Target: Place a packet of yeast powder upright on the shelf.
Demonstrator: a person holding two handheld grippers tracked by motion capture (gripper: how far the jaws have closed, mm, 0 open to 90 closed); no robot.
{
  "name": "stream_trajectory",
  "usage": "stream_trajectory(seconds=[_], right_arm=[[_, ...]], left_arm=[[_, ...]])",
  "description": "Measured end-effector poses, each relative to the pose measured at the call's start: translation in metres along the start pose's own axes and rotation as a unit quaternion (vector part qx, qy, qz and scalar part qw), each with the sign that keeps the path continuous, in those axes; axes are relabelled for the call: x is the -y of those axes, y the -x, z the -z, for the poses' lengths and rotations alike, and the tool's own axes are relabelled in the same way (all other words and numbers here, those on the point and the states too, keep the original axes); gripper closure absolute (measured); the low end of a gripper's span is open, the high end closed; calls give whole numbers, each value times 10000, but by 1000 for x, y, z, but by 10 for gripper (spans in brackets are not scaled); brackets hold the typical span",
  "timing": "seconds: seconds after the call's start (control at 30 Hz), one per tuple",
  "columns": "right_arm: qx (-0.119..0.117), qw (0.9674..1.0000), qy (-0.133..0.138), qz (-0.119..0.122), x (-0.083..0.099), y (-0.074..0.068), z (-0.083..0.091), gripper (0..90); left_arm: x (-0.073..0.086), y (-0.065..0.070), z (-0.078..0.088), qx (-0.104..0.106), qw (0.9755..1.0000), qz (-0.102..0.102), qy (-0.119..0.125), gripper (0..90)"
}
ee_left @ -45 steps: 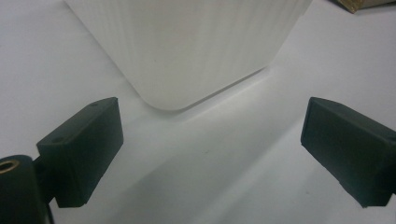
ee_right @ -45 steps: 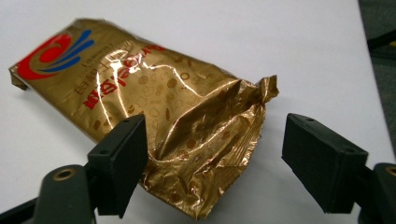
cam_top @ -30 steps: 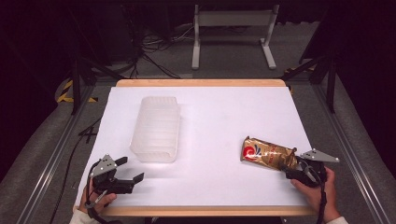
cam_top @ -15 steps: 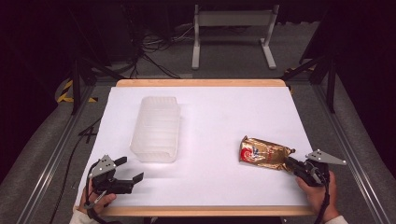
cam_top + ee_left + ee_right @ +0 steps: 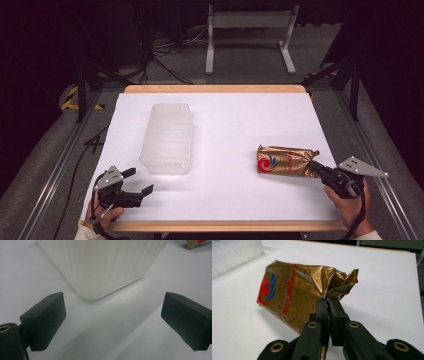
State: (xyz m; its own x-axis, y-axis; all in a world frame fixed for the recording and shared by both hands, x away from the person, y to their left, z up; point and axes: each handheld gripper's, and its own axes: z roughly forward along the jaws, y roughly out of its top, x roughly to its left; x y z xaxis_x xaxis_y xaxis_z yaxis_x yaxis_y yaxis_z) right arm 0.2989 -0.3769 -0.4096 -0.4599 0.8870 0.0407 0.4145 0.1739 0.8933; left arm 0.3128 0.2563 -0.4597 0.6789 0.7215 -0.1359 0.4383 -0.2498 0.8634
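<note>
A gold foil bag (image 5: 285, 160) with red and blue print lies at the table's right side. My right gripper (image 5: 318, 169) is shut on the bag's crimped end. In the right gripper view the bag (image 5: 297, 291) is lifted and tilted above the white surface, with the jaws pinching its crumpled seam at my right gripper (image 5: 328, 302). A translucent ribbed plastic container (image 5: 167, 137) stands upside down left of centre. My left gripper (image 5: 139, 184) is open near the front left corner, just short of the container (image 5: 105, 265), with nothing between its fingers (image 5: 43, 320).
The white table (image 5: 235, 115) has a wooden rim at front and back. A metal stand and cables sit on the floor beyond the far edge. A hand holds each gripper at the front edge.
The right gripper has carried the gold bag slightly away from the front edge and turned it flatter. The left gripper has barely moved.
</note>
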Motion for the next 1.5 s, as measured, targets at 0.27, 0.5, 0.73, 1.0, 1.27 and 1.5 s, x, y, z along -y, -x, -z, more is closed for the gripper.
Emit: stream_trajectory(seconds=[0.27,0.5,0.73,1.0,1.27,1.5], right_arm=[[-232,9992,159,283,-15,-6,3,870],[-487,9970,310,511,-32,-13,6,874],[-620,9958,374,566,-42,-18,5,880],[-657,9936,354,844,-61,-26,4,891],[-732,9907,289,1111,-73,-37,0,897],[-695,9887,302,1294,-87,-43,-3,899]], left_arm=[[0,0,0,-7,10000,-15,-4,67],[0,0,0,1,10000,3,6,67],[0,0,0,-10,10000,-17,-3,67],[0,0,0,-5,10000,-21,-5,67],[0,0,0,-4,10000,-16,-10,67],[0,0,0,-9,10000,-24,-14,68]])
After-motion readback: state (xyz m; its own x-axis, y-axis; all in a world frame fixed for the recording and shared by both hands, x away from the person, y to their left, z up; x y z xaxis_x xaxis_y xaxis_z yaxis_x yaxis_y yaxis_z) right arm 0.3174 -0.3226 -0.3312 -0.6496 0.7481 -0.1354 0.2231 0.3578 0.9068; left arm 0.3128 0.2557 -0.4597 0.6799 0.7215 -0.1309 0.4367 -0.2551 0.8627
